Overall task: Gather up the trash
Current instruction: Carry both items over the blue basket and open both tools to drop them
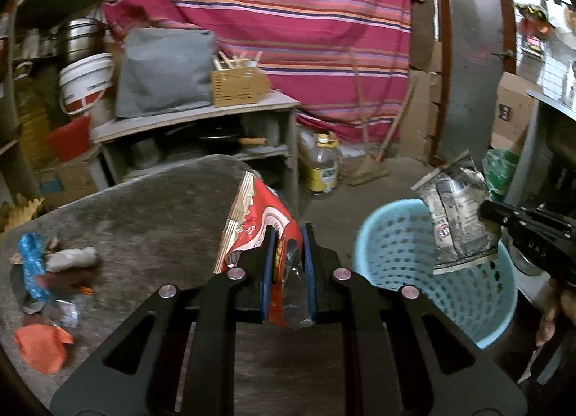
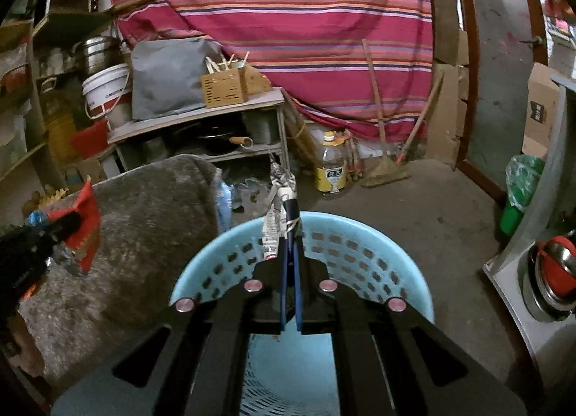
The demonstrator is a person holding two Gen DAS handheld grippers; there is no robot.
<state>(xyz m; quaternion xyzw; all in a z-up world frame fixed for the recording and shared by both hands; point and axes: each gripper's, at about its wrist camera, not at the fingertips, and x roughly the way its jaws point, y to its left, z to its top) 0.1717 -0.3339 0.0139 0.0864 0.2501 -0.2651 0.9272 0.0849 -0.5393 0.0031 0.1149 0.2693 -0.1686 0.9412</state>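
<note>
Between your left tongs (image 1: 288,236) a red snack wrapper (image 1: 264,218) is pinched narrow, short of the blue basket (image 1: 396,254) off to their right; your right tongs (image 2: 289,236) are clamped tight on a grey crumpled wrapper (image 2: 275,221), right above the basket's rim. You look to be at the drop step: release the right one first, then carry the left across. More trash (image 1: 39,268) waits on the counter (image 1: 151,207) to the left.

Glossy red wrapper (image 1: 268,221), perforated plastic basket (image 1: 396,254), rough matt table (image 1: 144,207).

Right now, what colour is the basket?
Light blue basket, perforated walls; clearest in the right wrist view.
</note>
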